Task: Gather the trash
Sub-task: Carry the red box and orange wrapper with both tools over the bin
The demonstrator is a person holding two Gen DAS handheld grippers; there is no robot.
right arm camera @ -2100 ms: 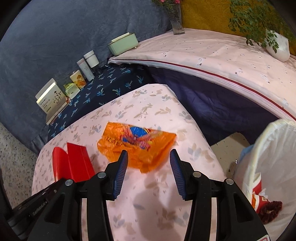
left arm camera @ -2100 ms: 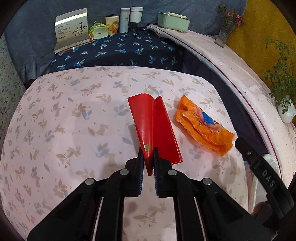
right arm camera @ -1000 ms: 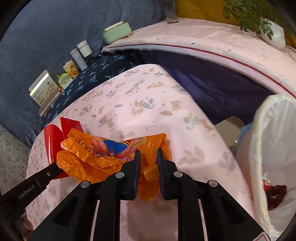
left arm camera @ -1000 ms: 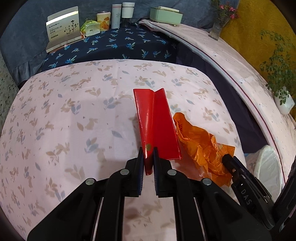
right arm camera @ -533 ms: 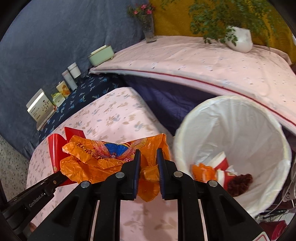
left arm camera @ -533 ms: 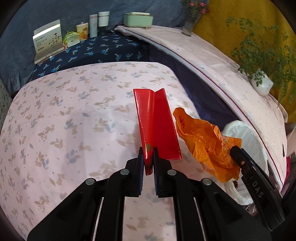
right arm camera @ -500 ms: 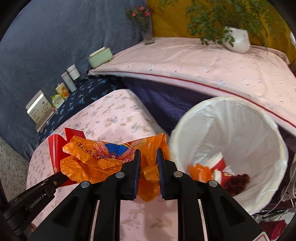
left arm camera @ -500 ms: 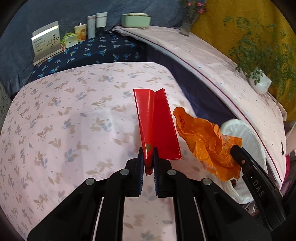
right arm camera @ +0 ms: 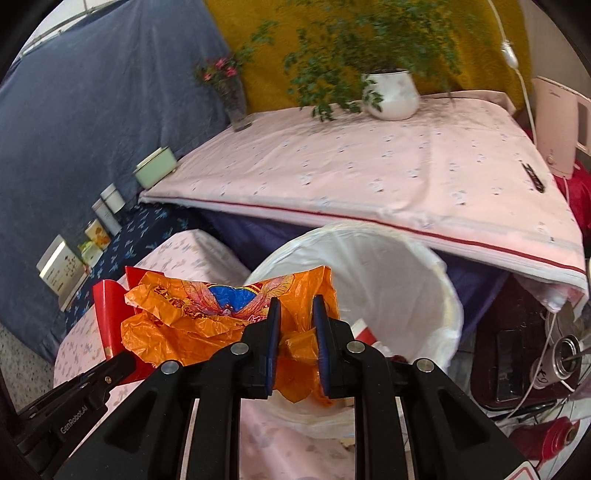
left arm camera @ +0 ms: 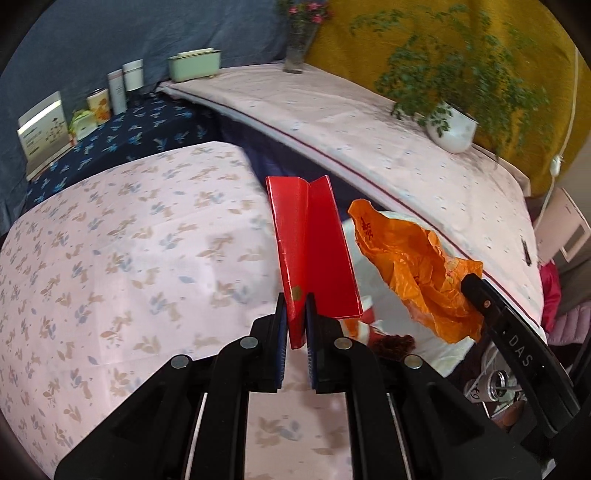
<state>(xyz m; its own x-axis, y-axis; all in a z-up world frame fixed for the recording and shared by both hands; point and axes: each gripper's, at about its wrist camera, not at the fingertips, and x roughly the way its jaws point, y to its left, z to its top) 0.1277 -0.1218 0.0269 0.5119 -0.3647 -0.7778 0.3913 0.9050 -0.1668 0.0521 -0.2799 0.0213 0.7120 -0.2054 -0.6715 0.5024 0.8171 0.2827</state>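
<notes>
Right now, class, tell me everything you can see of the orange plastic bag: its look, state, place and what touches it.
The orange plastic bag is thin, glossy and badly crumpled, printed with a blue patch and reddish figures. The right claw is shut on a bunched fold of it, and the rest hangs loose in the air. It hangs over the near rim of the white-lined bin, beside the folded red card.

bin (right arm camera: 406,258): its near rim and much of its inside are covered by the orange bag (right arm camera: 207,314) and the right hand-held gripper (right arm camera: 296,325).
bin contents (left arm camera: 391,341): only a red-white scrap and a dark lump show; what they are cannot be told.
red card (right arm camera: 107,314): mostly behind the bag in the right view.
card's lower end (left arm camera: 296,328): hidden between the left hand-held gripper (left arm camera: 296,325) pads.
plant (right arm camera: 369,33): leaves blurred, top cut off.
box print (left arm camera: 40,129): too small to read.
</notes>
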